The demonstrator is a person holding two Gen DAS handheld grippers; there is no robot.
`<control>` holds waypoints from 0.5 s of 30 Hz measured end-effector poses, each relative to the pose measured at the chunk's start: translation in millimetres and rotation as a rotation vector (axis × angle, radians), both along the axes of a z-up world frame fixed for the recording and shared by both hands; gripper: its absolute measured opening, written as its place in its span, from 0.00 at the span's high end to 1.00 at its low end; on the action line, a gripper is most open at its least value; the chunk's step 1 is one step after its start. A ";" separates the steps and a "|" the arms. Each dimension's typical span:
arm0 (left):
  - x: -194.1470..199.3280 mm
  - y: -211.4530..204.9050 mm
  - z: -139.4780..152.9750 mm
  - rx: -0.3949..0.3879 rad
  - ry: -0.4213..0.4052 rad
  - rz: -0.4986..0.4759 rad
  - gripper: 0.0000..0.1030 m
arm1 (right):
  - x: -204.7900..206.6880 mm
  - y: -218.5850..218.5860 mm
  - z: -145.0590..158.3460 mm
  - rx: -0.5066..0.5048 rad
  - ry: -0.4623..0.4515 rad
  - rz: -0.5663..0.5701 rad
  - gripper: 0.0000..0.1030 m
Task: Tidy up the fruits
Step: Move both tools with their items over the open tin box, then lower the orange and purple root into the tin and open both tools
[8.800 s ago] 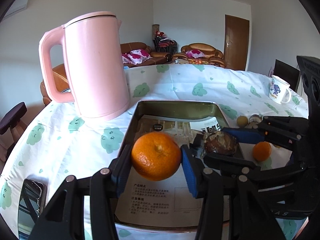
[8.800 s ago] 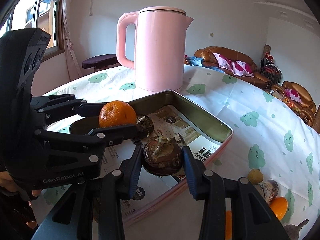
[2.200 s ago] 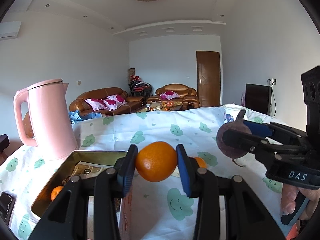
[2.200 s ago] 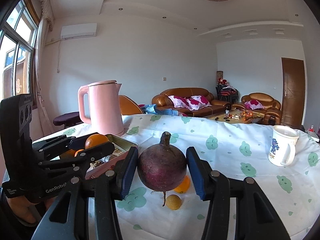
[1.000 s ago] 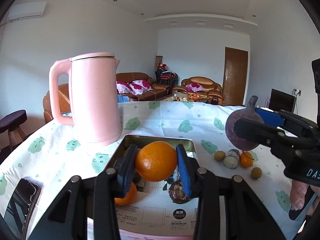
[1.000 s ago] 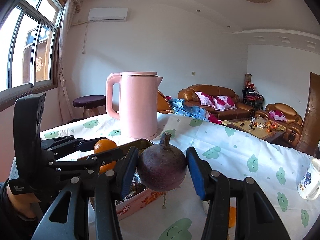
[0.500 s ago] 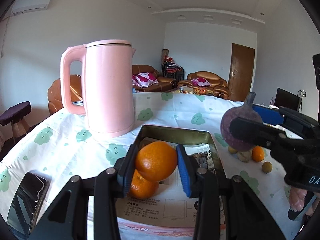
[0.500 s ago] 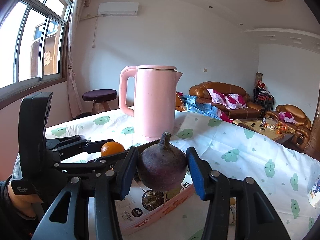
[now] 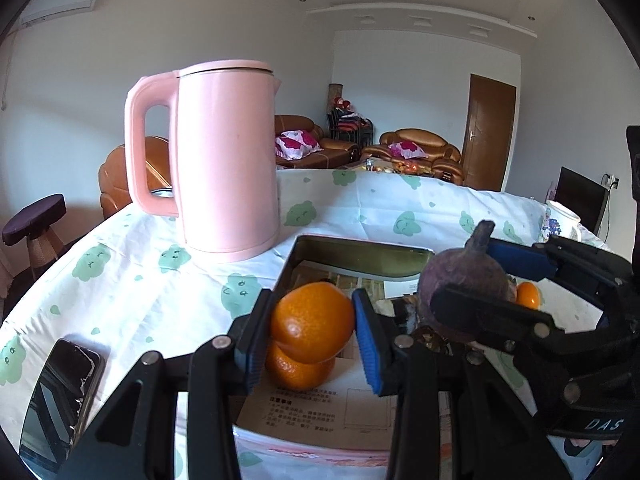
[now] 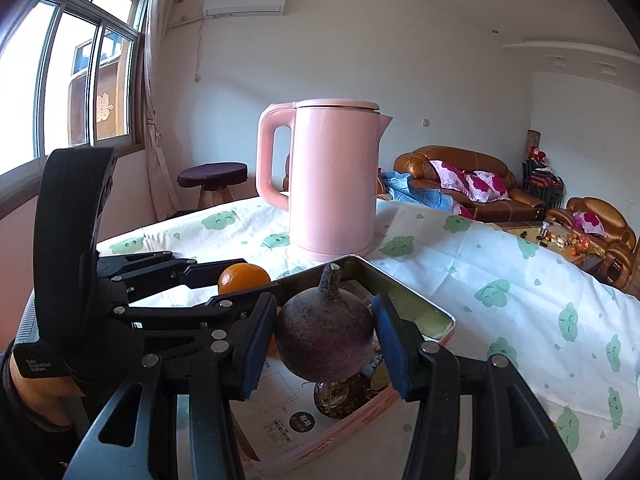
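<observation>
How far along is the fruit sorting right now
Done: one orange and a dark brown fruit lie in the tin tray. In hand: left gripper holds an orange, right gripper a purple fruit, both above the tray. Left: a small orange on the tablecloth.

The right gripper (image 9: 492,280) body is showing the white letters "DAS" low at the right edge of the left wrist view; any further letters are cut off. The left gripper (image 10: 240,280) body is carrying a small two-line white label in the right wrist view, too blurred to read. The printed sheet (image 9: 320,412) lining the tray (image 9: 360,252) is displaying blocks of Chinese text and black round logos, too small to make out.
</observation>
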State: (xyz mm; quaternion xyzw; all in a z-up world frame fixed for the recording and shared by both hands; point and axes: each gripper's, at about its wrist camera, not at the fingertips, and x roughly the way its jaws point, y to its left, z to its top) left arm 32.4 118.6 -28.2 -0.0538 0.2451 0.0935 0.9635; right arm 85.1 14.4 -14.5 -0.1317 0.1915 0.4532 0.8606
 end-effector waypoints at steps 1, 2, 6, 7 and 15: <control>0.5 0.0 -0.4 0.000 0.006 -0.002 0.60 | -0.6 1.7 -1.5 -0.005 0.002 0.001 0.50; 1.2 0.2 -0.9 0.001 0.012 -0.005 0.60 | -1.0 3.1 -3.0 -0.010 0.006 0.004 0.50; 3.0 1.9 -2.7 -0.005 0.031 -0.011 0.60 | 0.7 4.6 -7.6 -0.018 0.023 0.003 0.50; 3.7 1.4 -3.1 -0.001 0.037 -0.012 0.60 | 1.2 5.2 -8.8 -0.021 0.029 0.002 0.50; 8.1 4.5 -6.0 -0.011 0.063 -0.022 0.60 | 6.6 9.7 -19.4 -0.053 0.074 0.010 0.50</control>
